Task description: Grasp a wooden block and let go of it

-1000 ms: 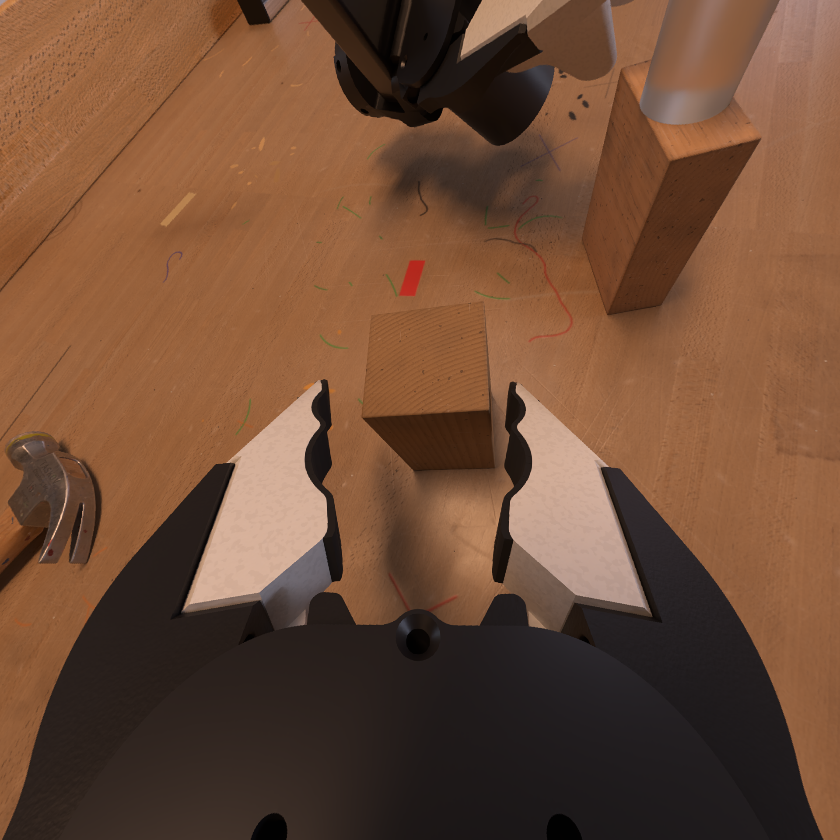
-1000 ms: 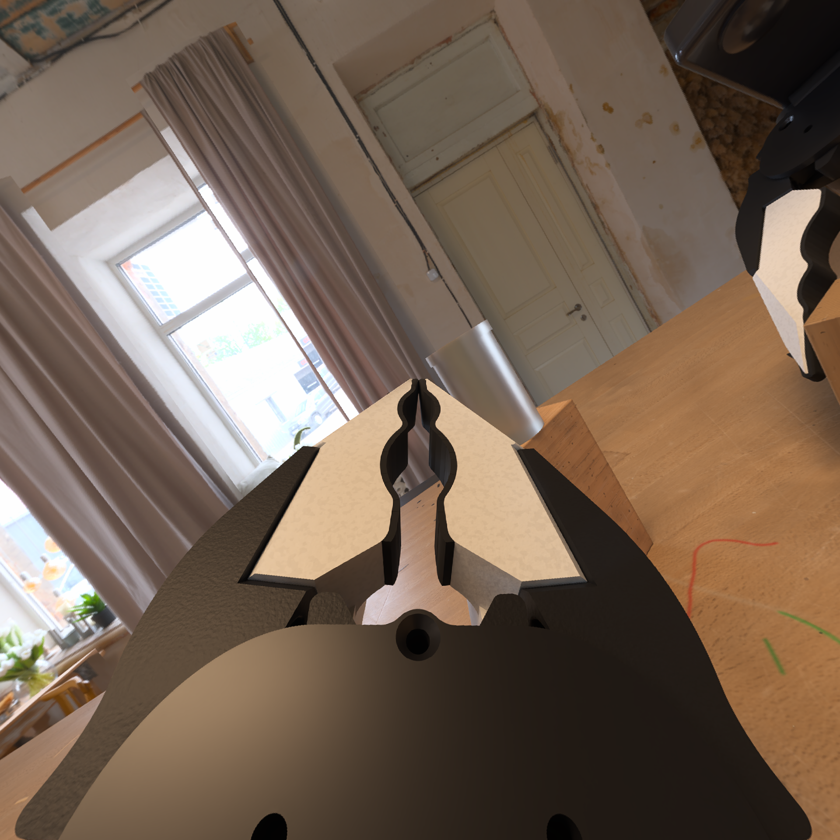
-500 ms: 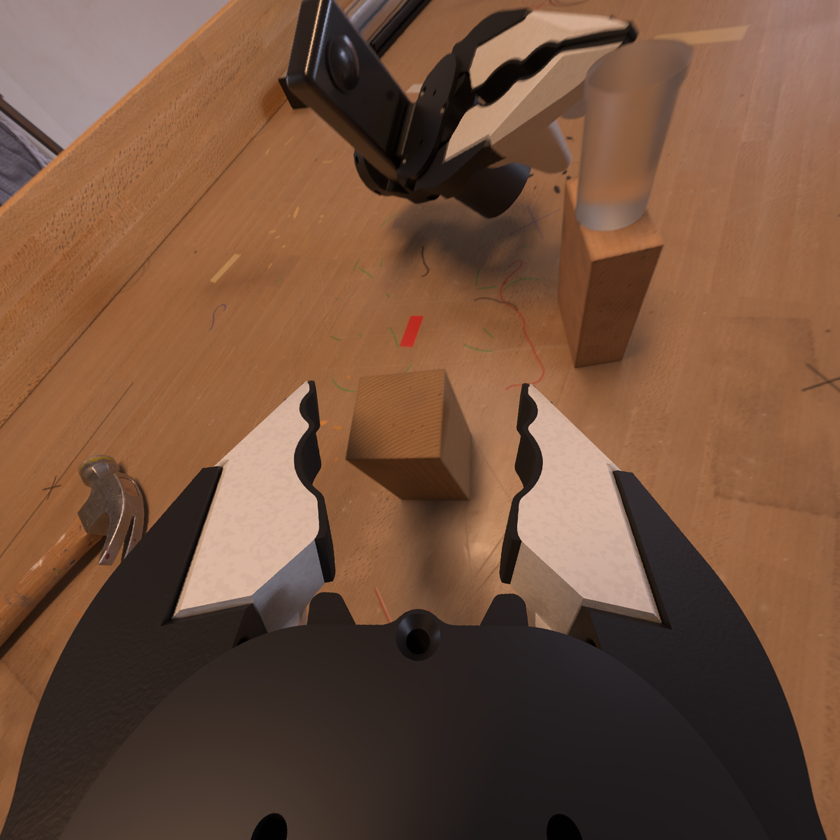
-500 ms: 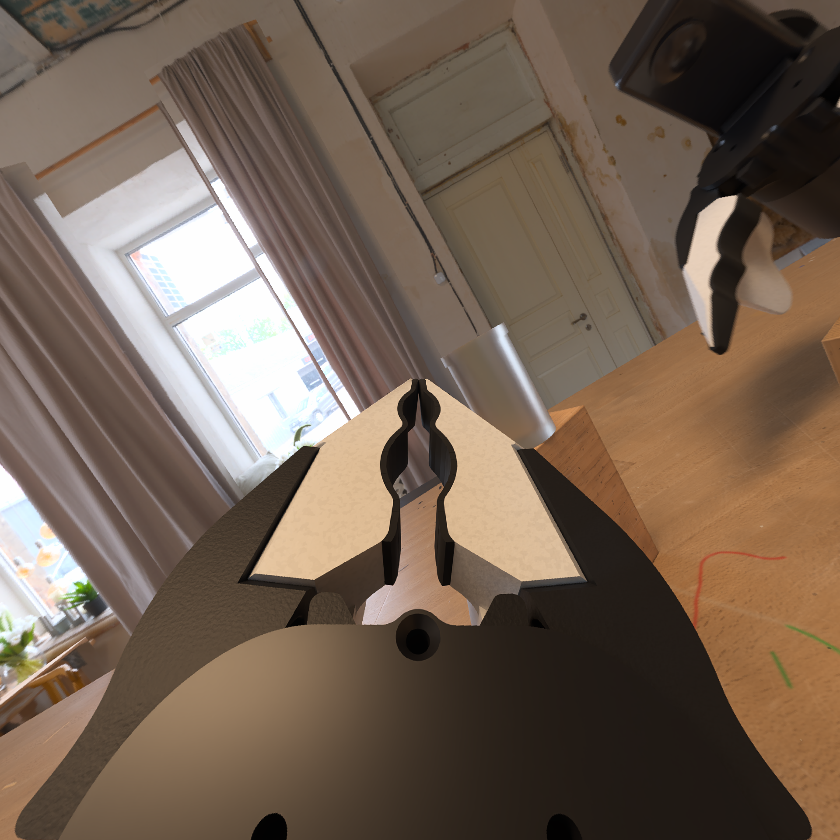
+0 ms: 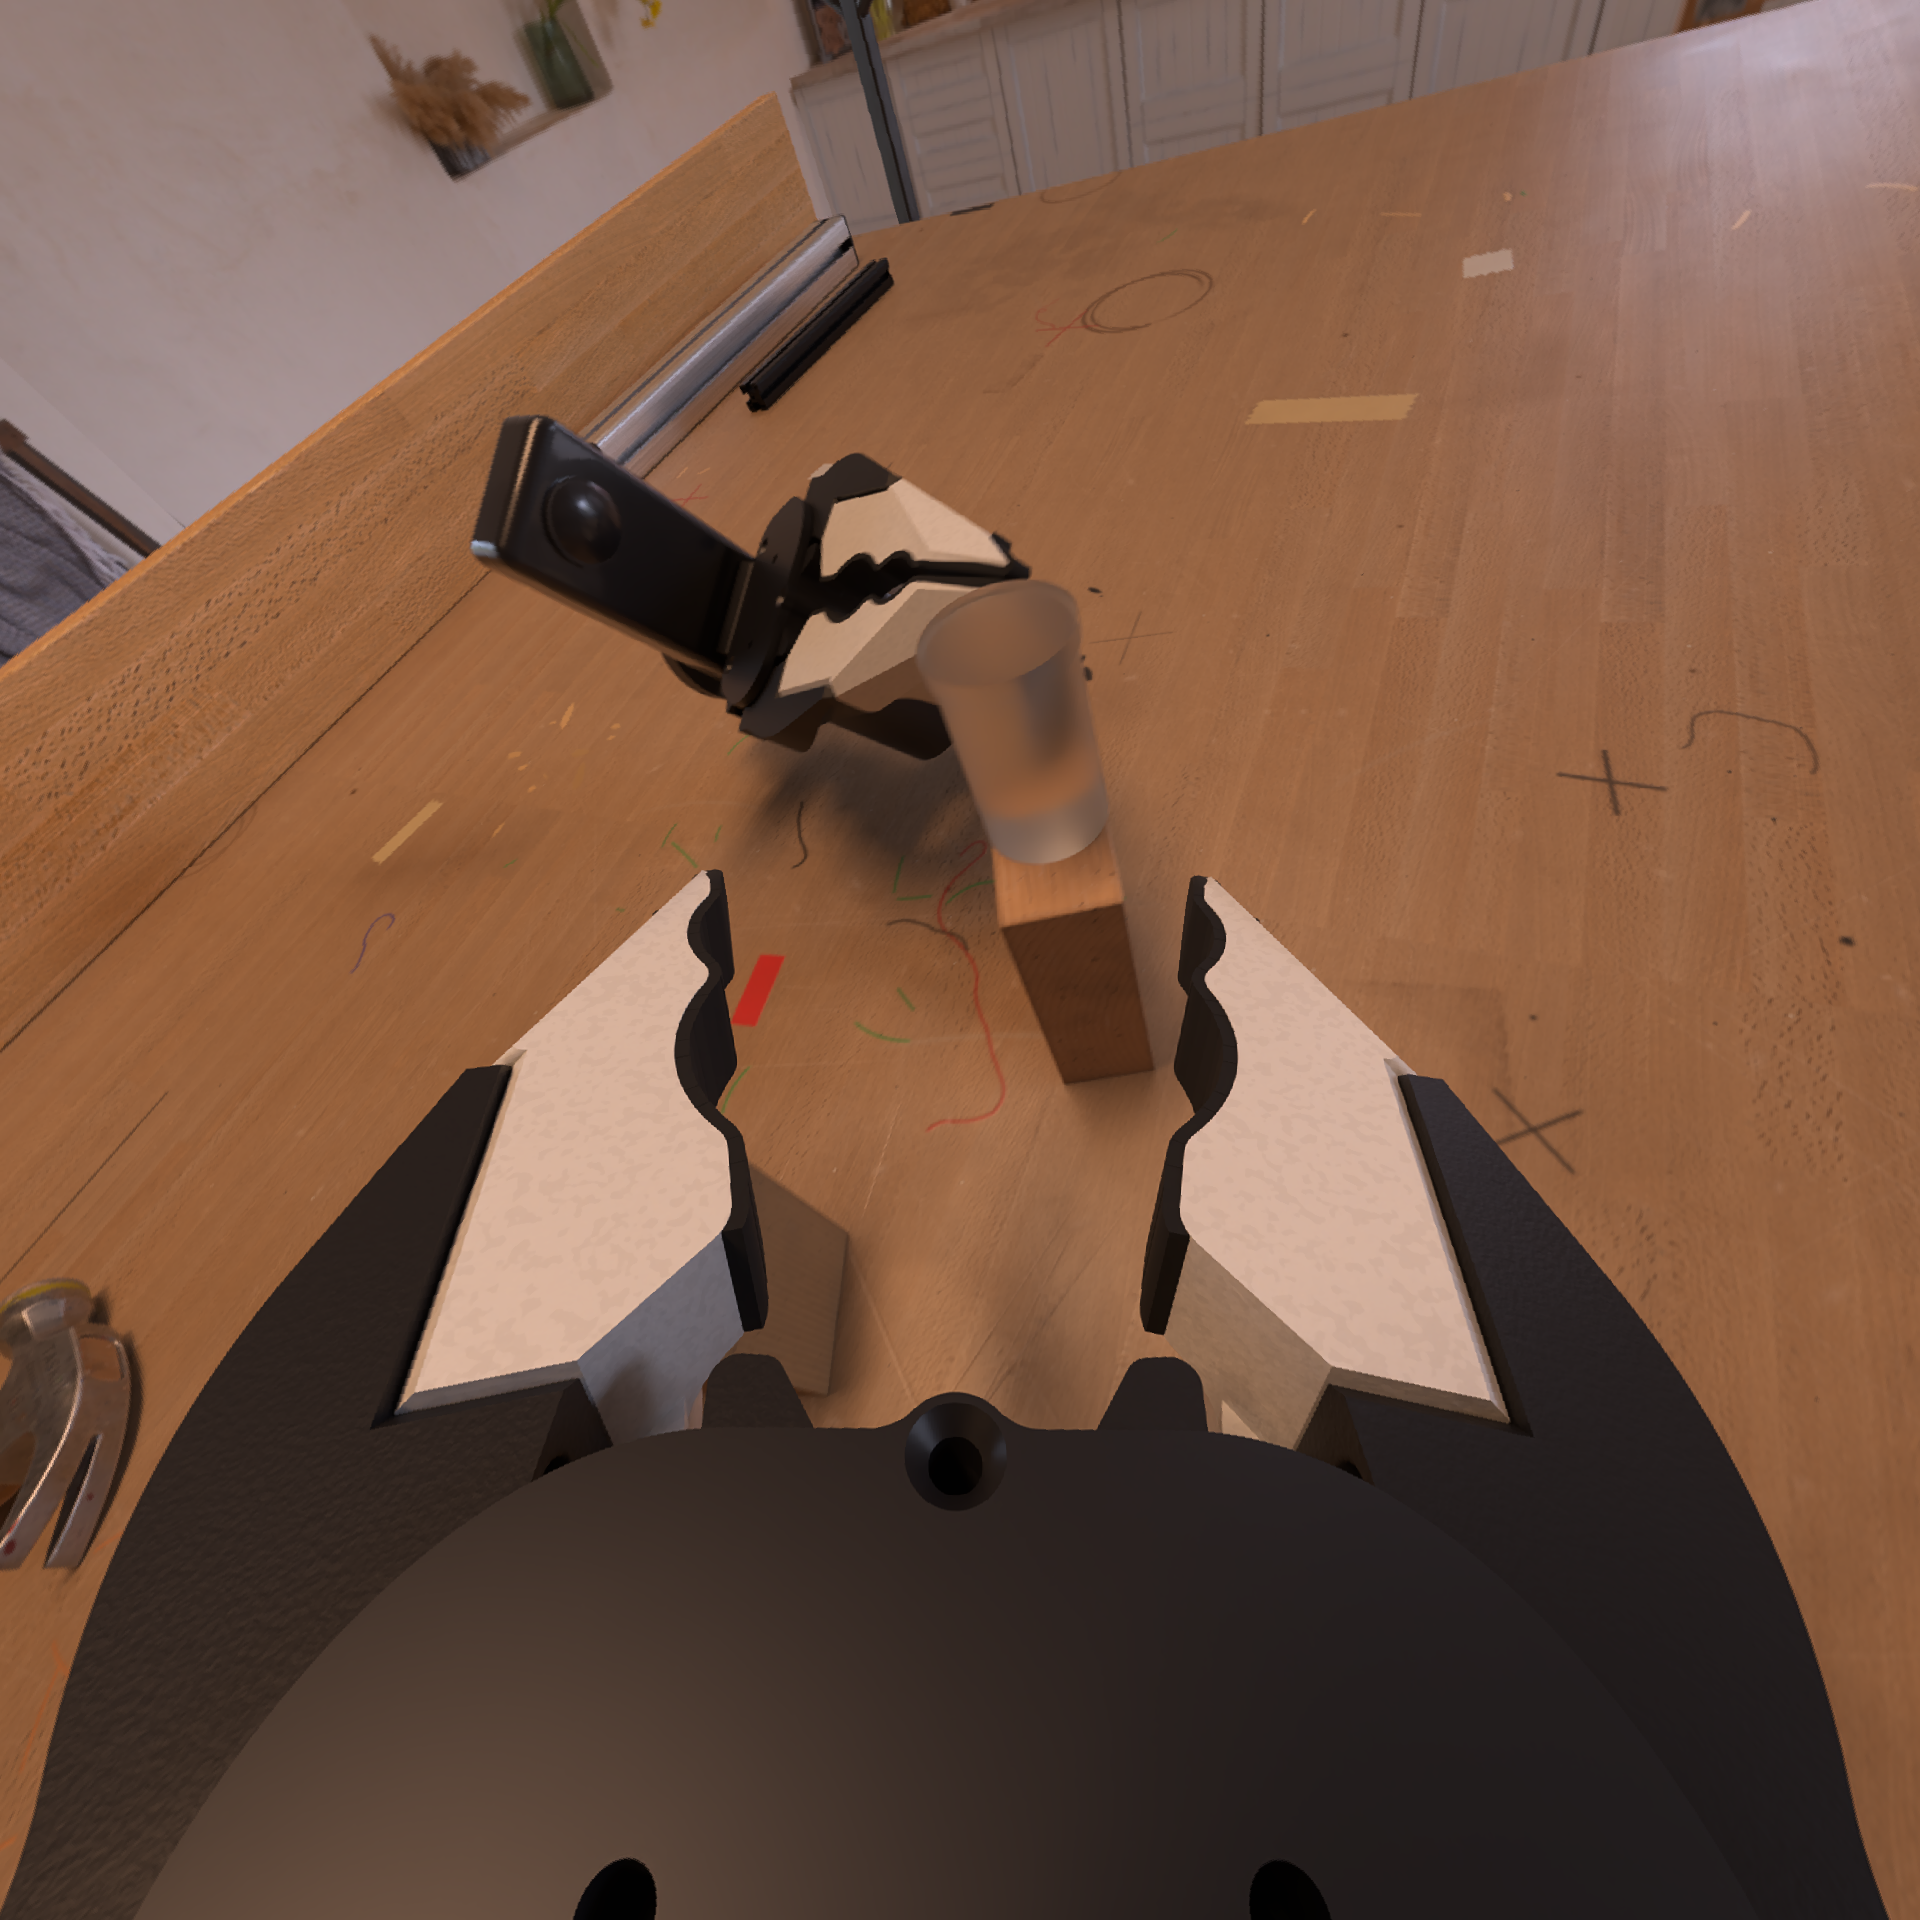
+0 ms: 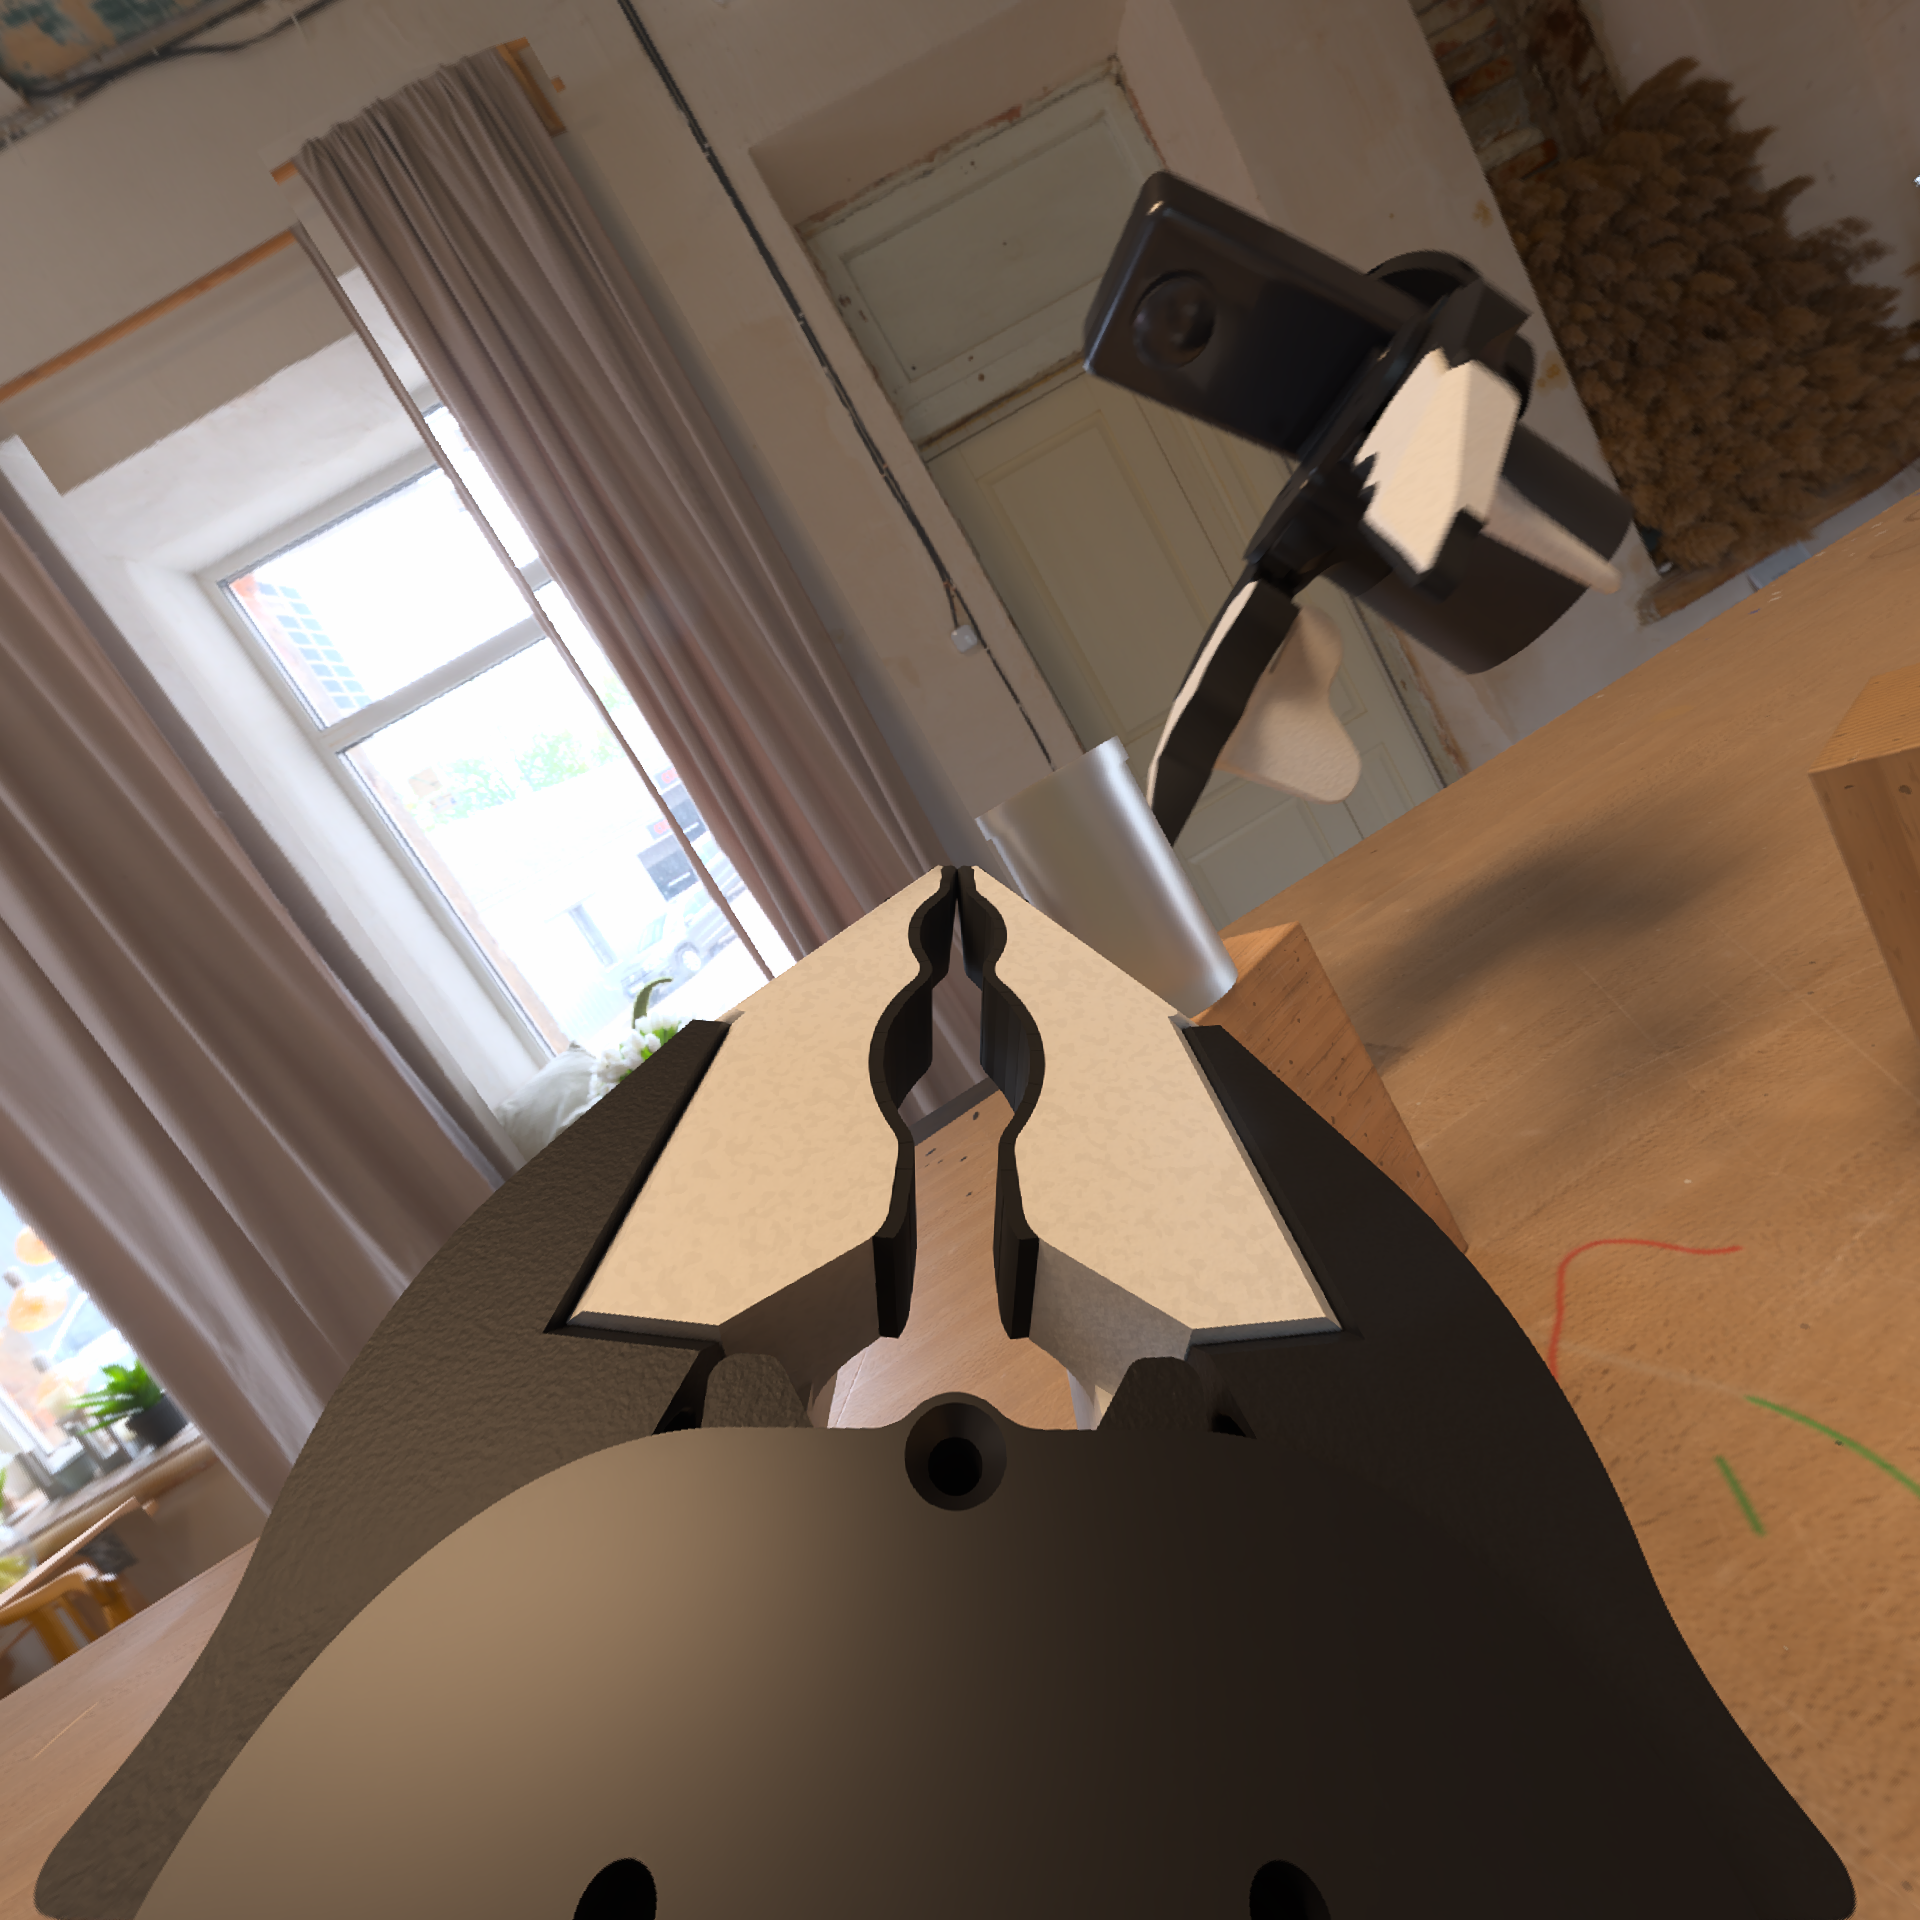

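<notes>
The small wooden cube [image 5: 802, 1288] rests on the wooden table [image 5: 1558, 623], mostly hidden under my left gripper's left finger; its edge shows at the right of the right wrist view [image 6: 1881, 821]. My left gripper [image 5: 954, 883] is open and empty, raised above the table, clear of the cube. It shows in the right wrist view [image 6: 1247, 758], hanging in the air. My right gripper [image 6: 956, 878] is shut and empty, low over the table beside a tall wooden block [image 6: 1320, 1049]. In the left wrist view the right gripper [image 5: 1003, 569] sits behind that block [image 5: 1081, 977].
A frosted cup [image 5: 1018, 727] stands on top of the tall block, also in the right wrist view [image 6: 1112, 862]. A hammer [image 5: 52, 1423] lies at the far left. A raised wooden wall [image 5: 416, 436] and metal bars [image 5: 748, 322] line the table's left side.
My left gripper has risen and tilted up away from the cube, which slid from between its fingertips to under its left finger. The right gripper has stayed still and shut.
</notes>
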You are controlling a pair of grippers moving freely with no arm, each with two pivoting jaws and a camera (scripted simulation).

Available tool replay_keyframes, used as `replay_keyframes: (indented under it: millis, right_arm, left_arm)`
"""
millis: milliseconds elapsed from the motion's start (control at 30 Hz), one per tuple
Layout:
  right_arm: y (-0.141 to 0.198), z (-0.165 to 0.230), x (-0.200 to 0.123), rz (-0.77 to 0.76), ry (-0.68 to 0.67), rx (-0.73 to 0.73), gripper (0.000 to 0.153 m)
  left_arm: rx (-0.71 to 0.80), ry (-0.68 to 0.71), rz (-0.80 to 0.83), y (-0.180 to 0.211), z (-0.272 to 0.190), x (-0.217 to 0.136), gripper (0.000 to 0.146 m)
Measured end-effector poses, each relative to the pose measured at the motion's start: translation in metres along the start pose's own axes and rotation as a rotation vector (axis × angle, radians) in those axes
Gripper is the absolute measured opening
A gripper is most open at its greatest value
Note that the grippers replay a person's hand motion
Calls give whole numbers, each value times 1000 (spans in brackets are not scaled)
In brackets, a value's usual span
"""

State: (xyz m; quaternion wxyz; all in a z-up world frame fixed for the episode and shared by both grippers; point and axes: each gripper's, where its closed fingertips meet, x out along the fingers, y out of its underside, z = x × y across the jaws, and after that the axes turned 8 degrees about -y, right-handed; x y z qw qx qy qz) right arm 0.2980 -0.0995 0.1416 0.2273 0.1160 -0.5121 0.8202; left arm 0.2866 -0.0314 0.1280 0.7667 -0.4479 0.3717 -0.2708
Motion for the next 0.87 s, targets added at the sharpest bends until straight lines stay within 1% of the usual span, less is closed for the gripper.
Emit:
replay_keyframes:
  millis: [100,267,567,867]
  right_arm:
    - [1,-2,0,1,10,1,0]
    - [3,-7,1,18,37,13,0]
    - [-4,-11,-4,-29,107,-47,0]
    - [-8,-12,-7,-53,126,-64,0]
  left_arm:
    - [27,-2,13,-4,-11,9,87]
    - [27,10,25,-4,-21,20,86]
    - [-52,21,-14,-14,-24,26,82]
    - [-106,26,-43,-18,-25,31,73]
